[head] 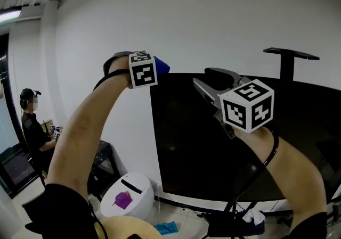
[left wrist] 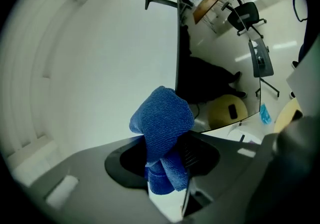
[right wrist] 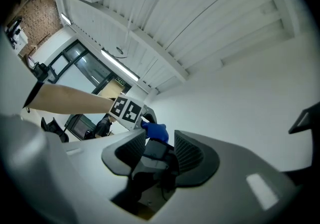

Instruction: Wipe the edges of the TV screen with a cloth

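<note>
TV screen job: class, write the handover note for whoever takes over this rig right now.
Left gripper: shut on the blue cloth, up by the TV screen's upper left corner; contact unclear.
Right gripper: open, empty, held up before the screen.
Done: the cloth is in the gripper and at the screen.
Left: wipe along every edge; no wiped stretch can be told.

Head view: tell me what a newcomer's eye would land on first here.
The big black TV screen fills the right half of the head view. At its top left corner, the left hand-held gripper is shut on a bright blue cloth. The right hand-held gripper, with its black-and-white marker cube, is held up in front of the screen, jaws apart and empty.
</note>
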Available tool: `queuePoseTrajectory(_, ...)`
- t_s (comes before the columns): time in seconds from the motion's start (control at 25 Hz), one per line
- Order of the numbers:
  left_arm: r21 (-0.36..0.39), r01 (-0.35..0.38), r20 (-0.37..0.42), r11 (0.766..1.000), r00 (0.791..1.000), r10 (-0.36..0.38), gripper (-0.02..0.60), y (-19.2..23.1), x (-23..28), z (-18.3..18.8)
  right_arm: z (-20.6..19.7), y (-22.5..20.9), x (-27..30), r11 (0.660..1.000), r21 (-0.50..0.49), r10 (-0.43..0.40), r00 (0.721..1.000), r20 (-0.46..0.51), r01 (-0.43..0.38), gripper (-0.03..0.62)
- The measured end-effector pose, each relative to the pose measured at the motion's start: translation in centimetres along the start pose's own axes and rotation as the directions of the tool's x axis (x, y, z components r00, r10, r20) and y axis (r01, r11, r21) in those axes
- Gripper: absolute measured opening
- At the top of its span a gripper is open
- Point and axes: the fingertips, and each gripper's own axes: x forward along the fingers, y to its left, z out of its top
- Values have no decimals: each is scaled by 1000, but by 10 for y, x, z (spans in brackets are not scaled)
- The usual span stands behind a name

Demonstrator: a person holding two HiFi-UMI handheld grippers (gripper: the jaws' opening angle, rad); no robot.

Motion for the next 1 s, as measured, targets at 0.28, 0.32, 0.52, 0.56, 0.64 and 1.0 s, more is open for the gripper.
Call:
queuePoseTrajectory(0.28, 32, 69, -40, 997, 997, -68, 152, -4, -2, 18, -6, -25, -29, 999, 25, -42, 999, 1, 42, 186)
queuePoseTrajectory(0.32, 46, 75, -49, 996, 996, -73, 152, -4, -2, 21, -8, -30, -33, 998, 28, -49, 999, -2, 49, 186)
queuePoseTrajectory(0.52, 65, 105, -62, 992, 993, -101, 152, -6, -4, 48, -21, -56, -55, 995, 46, -87, 996, -16, 87, 186)
queuePoseTrajectory(0.56, 68, 110, -60, 992, 993, -106, 152, -6, -5, 55, -23, -61, -61, 994, 49, -92, 996, -19, 93, 186)
queuePoseTrajectory(0.64, 71, 122, -64, 990, 991, -118, 152, -8, -8, 66, -26, -69, -72, 993, 51, -104, 994, -25, 105, 186)
queuePoseTrajectory(1.0, 75, 133, -68, 988, 989, -128, 152, -11, -18, 126, -32, -106, -131, 989, 40, -142, 989, -45, 143, 186)
